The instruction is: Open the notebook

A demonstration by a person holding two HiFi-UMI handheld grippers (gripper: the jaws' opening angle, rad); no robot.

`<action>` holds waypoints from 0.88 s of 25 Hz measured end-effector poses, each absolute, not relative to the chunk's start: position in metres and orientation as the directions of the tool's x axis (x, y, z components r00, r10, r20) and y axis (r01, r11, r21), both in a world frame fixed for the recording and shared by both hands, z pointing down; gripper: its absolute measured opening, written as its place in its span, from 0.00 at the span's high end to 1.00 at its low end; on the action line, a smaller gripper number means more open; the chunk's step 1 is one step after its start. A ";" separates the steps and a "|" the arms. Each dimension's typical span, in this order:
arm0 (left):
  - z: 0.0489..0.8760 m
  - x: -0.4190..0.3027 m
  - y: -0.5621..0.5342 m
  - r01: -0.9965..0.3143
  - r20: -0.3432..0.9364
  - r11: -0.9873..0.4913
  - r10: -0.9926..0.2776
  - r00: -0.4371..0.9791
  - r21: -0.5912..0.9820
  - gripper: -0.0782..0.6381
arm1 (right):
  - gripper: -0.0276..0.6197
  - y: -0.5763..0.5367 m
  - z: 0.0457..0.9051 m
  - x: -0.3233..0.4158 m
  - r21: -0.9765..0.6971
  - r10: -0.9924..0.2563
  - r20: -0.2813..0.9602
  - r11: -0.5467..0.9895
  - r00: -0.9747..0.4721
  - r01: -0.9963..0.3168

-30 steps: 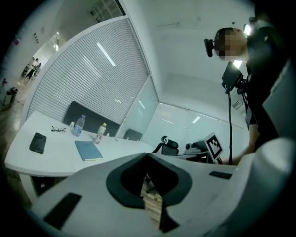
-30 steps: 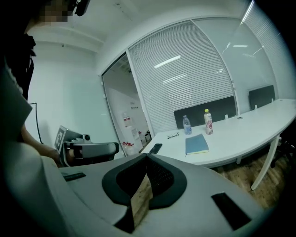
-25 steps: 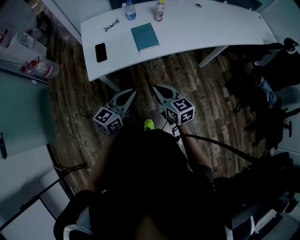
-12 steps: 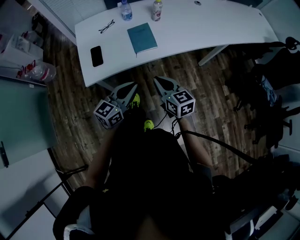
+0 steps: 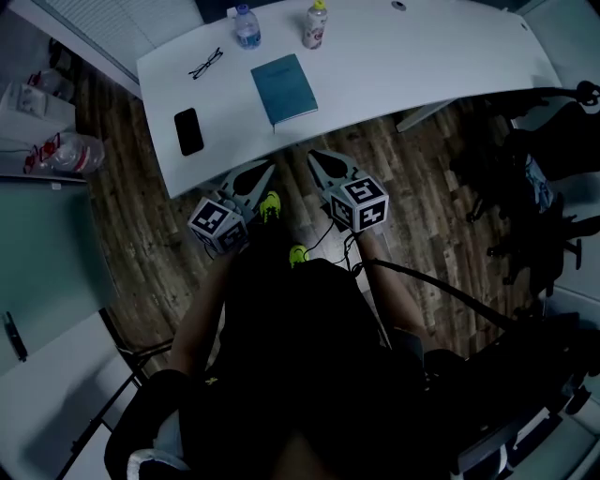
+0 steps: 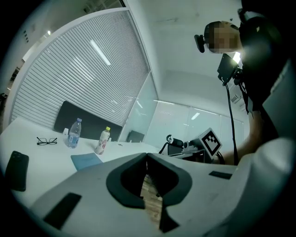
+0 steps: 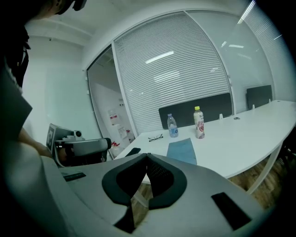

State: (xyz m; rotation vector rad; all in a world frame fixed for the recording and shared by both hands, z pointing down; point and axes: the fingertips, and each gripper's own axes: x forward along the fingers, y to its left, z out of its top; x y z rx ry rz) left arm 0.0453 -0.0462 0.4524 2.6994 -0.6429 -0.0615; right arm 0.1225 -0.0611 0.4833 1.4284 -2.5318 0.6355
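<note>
Head view: teal notebook (image 5: pixel 284 89) lies closed and flat on the white table (image 5: pixel 422 56), near its front edge. Left gripper (image 5: pixel 263 171) and right gripper (image 5: pixel 318 158) are held side by side over the wood floor (image 5: pixel 150 234), short of the table. The notebook sits at about 12 o'clock from them, apart from both. Each gripper view shows the jaw tips pressed together, clenched on nothing.

Around the notebook:
- black phone (image 5: pixel 188 130) at 8 o'clock
- glasses (image 5: pixel 205 64) at 10 o'clock
- water bottle (image 5: pixel 246 25) at 11 o'clock
- yellow-capped bottle (image 5: pixel 316 23) at 1 o'clock

The 2 bottles stand upright.
</note>
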 end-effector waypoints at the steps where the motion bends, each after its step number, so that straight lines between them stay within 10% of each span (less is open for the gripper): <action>1: 0.456 0.045 -0.053 -0.426 0.039 -0.830 -0.443 0.896 0.360 0.90 | 0.96 -0.069 0.486 0.123 -0.280 -0.777 0.346 0.449 -0.526 -0.848; 22: 0.531 0.053 -0.155 -0.409 0.064 -0.798 -0.427 0.902 0.443 0.87 | 0.83 -0.177 0.588 0.145 -0.323 -0.762 0.509 0.262 -0.400 -0.910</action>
